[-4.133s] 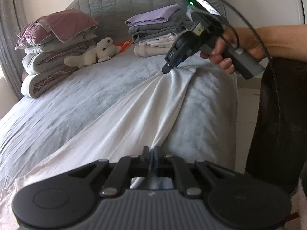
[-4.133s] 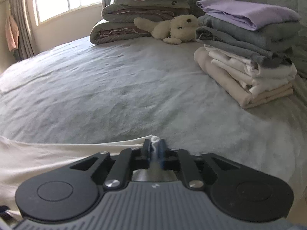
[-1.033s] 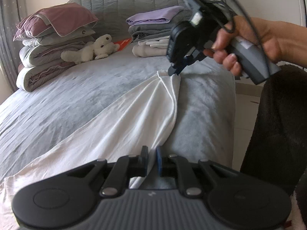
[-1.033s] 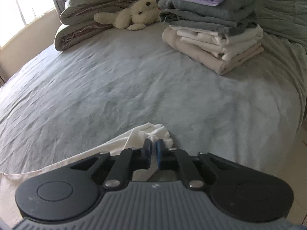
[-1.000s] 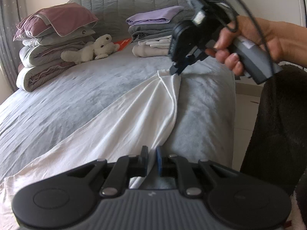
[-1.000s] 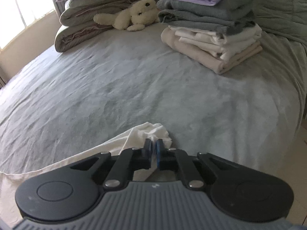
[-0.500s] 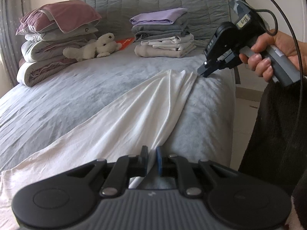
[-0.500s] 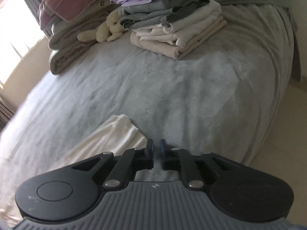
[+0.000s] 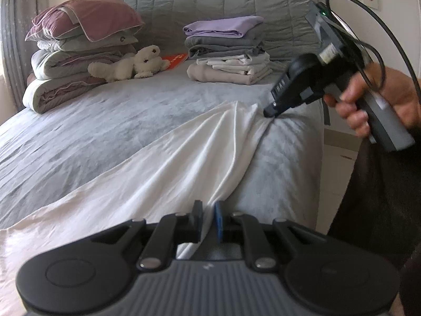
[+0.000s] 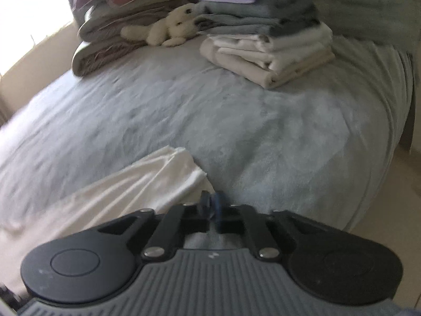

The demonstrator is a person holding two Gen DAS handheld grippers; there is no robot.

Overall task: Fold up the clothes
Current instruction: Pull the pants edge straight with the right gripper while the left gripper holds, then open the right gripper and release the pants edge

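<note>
Left wrist view: grey bed (image 9: 79,137) fills most of frame, quilted headboard (image 9: 210,2) behind it. White garment (image 9: 163,163) lies stretched diagonally over near right part of the bed, creased, running from the lower left toward the right edge. Pile of pillows and duvets (image 9: 76,50) at far left, stack of folded clothes (image 9: 229,50) far centre, lilac piece on top. Plush toy (image 9: 131,64) lies between the two piles, an orange item (image 9: 175,59) just behind it. Left gripper (image 9: 209,220) at bottom, jaws nearly together with a fold of the white garment pinched between them. Right gripper (image 9: 271,112) held by the right hand (image 9: 373,100), tip down at the garment's far corner near the bed edge; from this side cannot tell whether its jaws hold cloth.

Right wrist view, blurred: right gripper (image 10: 211,208) jaws nearly together, a narrow gap showing, tips just beside the white garment (image 10: 147,181) corner; grip on cloth not clear. Bed (image 10: 236,121), folded clothes (image 10: 265,50), plush toy (image 10: 163,29) beyond.
</note>
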